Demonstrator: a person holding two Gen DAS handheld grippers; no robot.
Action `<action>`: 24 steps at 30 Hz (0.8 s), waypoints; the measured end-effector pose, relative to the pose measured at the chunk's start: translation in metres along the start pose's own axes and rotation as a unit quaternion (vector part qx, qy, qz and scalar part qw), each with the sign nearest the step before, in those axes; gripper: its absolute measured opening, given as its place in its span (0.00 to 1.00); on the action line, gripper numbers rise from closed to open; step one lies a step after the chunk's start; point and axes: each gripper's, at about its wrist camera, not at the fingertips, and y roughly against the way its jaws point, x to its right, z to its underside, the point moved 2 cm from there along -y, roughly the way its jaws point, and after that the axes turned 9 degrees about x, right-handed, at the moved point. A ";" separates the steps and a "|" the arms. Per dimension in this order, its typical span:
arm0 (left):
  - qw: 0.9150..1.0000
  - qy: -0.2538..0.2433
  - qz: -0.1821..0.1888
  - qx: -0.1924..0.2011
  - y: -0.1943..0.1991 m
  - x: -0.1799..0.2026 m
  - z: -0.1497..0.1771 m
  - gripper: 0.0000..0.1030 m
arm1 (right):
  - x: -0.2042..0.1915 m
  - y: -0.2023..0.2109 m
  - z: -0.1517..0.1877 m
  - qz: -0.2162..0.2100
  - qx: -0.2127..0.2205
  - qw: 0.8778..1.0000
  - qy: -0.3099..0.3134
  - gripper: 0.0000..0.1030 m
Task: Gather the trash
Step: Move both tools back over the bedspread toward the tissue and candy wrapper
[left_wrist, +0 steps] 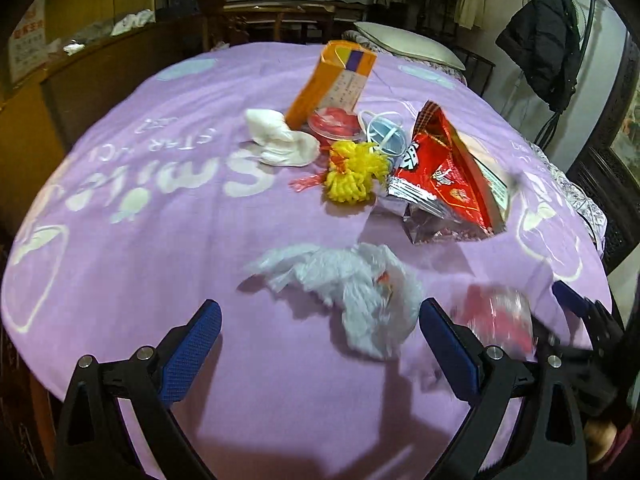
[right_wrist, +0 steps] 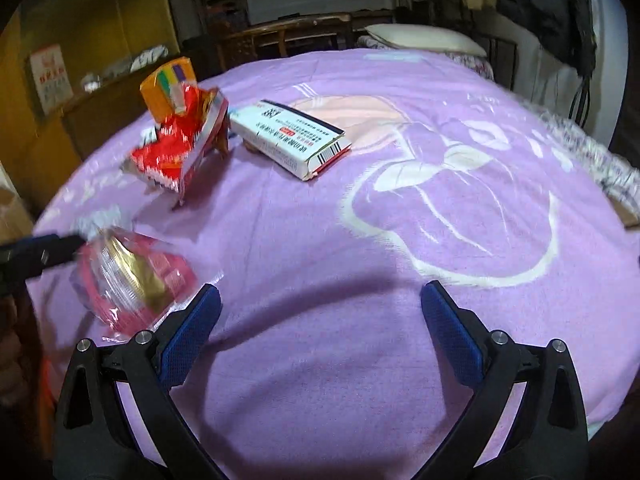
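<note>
**Bed litter awaits pickup**

While both tongs hang spread and empty over the purple blanket [left_wrist: 120,208], the left tongs [left_wrist: 320,344] sit nearest a crumpled white bag [left_wrist: 352,284], which lies just ahead between the fingers, its long axis running left to right. The right tongs [right_wrist: 320,328] face bare blanket; a pink wrapper [right_wrist: 132,276] lies just to their left. Beyond are a red packet [left_wrist: 444,176], yellow netting [left_wrist: 352,176] and a white box [right_wrist: 288,136].
</note>
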 end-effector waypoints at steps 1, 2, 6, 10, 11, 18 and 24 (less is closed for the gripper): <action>1.000 0.003 0.001 -0.003 -0.007 0.000 -0.001 0.94 | -0.001 0.000 0.001 0.005 0.004 1.000 0.008 0.95; 1.000 0.005 0.001 -0.006 -0.013 -0.001 -0.001 0.94 | -0.003 -0.001 0.001 0.007 0.007 1.000 0.011 0.95; 1.000 0.012 -0.016 -0.013 -0.029 -0.014 0.002 0.95 | -0.001 0.000 0.003 0.002 0.010 1.000 0.011 0.95; 0.997 -0.007 -0.076 0.007 -0.019 -0.038 -0.006 0.95 | 0.000 0.003 0.005 0.000 0.009 1.000 0.016 0.95; 0.995 -0.005 -0.098 0.016 -0.013 -0.048 -0.009 0.94 | -0.001 0.002 0.003 0.000 0.008 1.000 0.016 0.95; 0.997 0.054 -0.043 0.023 0.012 -0.071 -0.012 0.94 | -0.002 0.002 0.003 -0.003 0.005 1.000 0.020 0.95; 0.999 -0.012 -0.032 0.036 0.005 -0.033 -0.008 0.94 | -0.002 0.002 0.002 -0.007 0.001 1.000 0.023 0.95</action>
